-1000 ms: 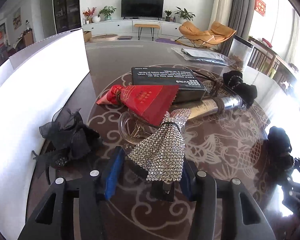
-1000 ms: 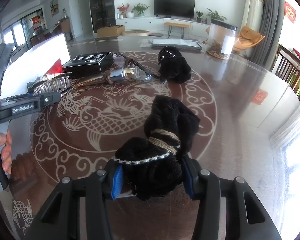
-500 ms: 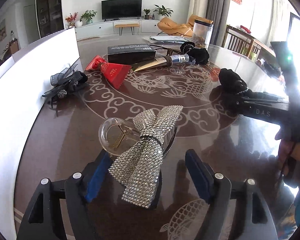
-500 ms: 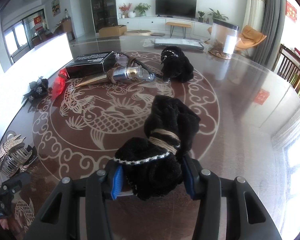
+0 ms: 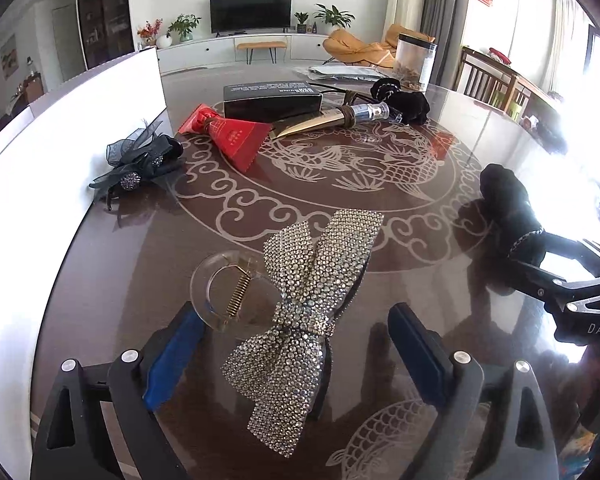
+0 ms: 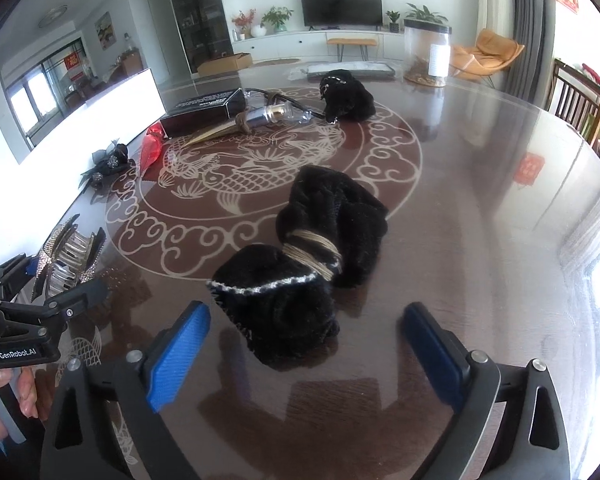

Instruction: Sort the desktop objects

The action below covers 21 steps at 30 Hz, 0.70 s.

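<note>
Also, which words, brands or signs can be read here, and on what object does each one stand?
"GenRobot.AI": on the left gripper body.
"DAS": on the right gripper body.
Black box: white print, upside down, too small to read.
Red tube: gold marks, unreadable.

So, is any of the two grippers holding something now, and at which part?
Nothing is held. The left gripper is open around the rhinestone bow clip; the right gripper is open around the black velvet bow.

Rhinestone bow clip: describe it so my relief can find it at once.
On the dark patterned table, look at the near edge, between the open fingers of the left hand-held gripper. The rhinestone bow clip lies there: the only silver, sparkling item, on a clear plastic claw, unlike the black mesh bow farther left.
</note>
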Motion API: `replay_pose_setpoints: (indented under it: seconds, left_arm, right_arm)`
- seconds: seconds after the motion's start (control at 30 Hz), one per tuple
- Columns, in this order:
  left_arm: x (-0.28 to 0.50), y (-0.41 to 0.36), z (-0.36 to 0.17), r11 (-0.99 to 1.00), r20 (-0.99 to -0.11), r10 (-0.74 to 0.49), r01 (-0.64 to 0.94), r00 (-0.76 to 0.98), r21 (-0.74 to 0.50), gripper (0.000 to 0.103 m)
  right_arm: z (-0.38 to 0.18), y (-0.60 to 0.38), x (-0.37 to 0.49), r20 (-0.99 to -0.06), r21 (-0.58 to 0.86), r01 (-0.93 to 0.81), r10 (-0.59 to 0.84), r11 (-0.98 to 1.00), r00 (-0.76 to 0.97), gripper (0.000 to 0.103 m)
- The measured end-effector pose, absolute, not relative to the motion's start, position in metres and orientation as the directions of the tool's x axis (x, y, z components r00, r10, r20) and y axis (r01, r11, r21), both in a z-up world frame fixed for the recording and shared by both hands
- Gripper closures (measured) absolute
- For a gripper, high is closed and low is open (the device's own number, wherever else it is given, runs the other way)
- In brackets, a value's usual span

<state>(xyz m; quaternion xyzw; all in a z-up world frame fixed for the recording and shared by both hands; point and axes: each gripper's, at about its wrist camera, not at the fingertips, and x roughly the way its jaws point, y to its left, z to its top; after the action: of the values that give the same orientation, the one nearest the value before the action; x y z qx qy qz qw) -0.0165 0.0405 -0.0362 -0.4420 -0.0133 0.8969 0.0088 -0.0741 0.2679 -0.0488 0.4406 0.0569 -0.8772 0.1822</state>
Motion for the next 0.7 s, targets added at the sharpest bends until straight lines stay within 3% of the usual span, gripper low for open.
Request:
replay_pose_setpoints:
  seconds: [0.13,0.2,0.7]
  left_arm:
    - [-0.017,0.042,-0.0365,-1.0,-0.797,0.022,-0.01,-0.604,-0.02,0.007]
    - [-0.0177,0.0424,-0.037,-1.0,-0.802,0.027,-0.014,-0.596,-0.023,0.0]
    - [-0.0181,0.0466,-0.0388,-1.0,-0.811,0.005,-0.017,-0.586,0.006,0.0]
  right_arm:
    - [-0.0514,0.2616,-0.0731,-0.805,0.022,0.382,-0.243,-0.924,-0.542,0.0]
    - [-0.0522,0.2603,-0.0729,-0.808,0.008,0.382,-0.232,-0.924,-0.542,0.0]
    - [-0.0535,0.2583,-0.073,-0.811,-0.01,0.385,-0.218,-0.923,-0.542,0.0]
